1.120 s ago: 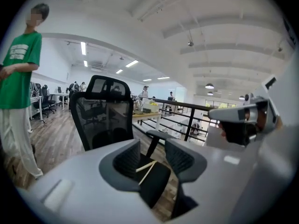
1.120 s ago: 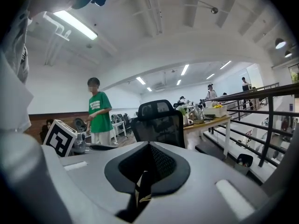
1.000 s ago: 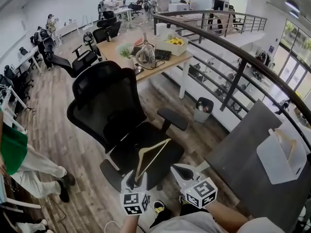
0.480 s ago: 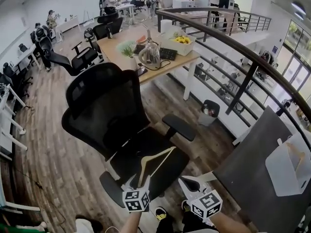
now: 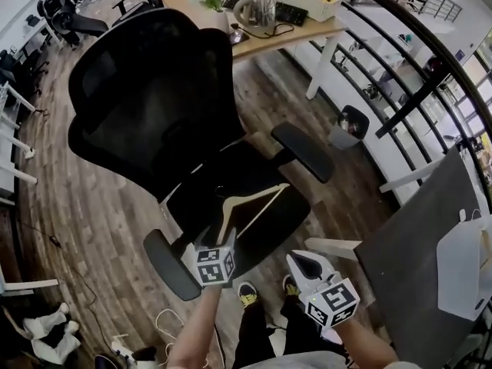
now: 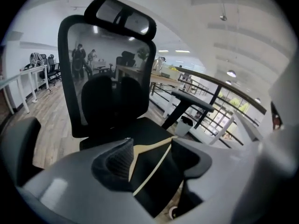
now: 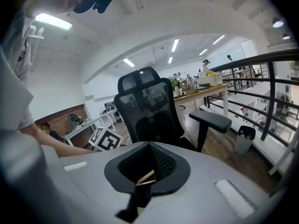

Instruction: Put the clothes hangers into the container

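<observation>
A pale wooden hanger (image 5: 247,206) lies flat on the seat of a black office chair (image 5: 154,106). My left gripper (image 5: 214,241) hovers over the hanger's near hook end. Its jaws have just been opening and stand wide apart. In the left gripper view the hanger (image 6: 148,158) shows in the gap between the jaws of the left gripper (image 6: 152,146), with no pad pressing on it. My right gripper (image 5: 297,257) hangs to the right of the seat's front edge, tips together. In its own view the right gripper (image 7: 149,145) holds nothing. The white container (image 5: 461,275) stands on a dark grey table (image 5: 411,260) at the right.
The chair's armrests (image 5: 304,151) flank the seat. Behind the chair stands a wooden desk (image 5: 261,33) with a kettle and a keyboard. A dark railing (image 5: 419,68) runs along the right, and a small bin (image 5: 350,123) sits beside it. Shoes (image 5: 247,292) and cables are on the wood floor.
Both grippers have come down toward the chair seat and the head view has tipped lower. The left jaws have spread wider over the hanger's hook end.
</observation>
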Demonstrator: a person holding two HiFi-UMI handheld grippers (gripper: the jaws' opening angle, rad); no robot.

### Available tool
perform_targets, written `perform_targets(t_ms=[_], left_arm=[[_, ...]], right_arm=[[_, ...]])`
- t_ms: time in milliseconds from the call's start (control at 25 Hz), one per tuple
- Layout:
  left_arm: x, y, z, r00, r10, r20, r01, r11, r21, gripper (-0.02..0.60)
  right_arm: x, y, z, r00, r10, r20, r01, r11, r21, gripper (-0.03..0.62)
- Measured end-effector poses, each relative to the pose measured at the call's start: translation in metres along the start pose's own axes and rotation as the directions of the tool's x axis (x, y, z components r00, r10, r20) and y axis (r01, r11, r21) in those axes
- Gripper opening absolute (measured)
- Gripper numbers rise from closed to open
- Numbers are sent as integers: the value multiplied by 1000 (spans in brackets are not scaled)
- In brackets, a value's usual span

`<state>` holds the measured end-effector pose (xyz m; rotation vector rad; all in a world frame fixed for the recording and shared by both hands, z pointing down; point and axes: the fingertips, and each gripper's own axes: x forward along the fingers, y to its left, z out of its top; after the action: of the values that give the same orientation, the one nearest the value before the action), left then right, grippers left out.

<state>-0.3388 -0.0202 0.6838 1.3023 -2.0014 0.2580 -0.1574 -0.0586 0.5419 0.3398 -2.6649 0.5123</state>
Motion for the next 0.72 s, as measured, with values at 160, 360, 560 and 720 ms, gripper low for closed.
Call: perform_targets(t_ms=[160,360,560,720], left_arm=[[43,25,-51,994,53,-98,-55,998,-19,262],[103,54,-114,965,134,-224,-132,991,22,267],[152,70,-153,945,155,-289,-139,987,77,267],[173,80,-172,927,177,-331,-139,981,135,265]], right_arm=[[18,-6,-47,997,19,-72,-15,999,51,-2],[32,-23,-94,991,34,-131,-23,996,88,-2],[38,-45,-132,982,13,-189,11,992,124,-1],[41,-53,-152,976,9,-218,25,988,150,-1]])
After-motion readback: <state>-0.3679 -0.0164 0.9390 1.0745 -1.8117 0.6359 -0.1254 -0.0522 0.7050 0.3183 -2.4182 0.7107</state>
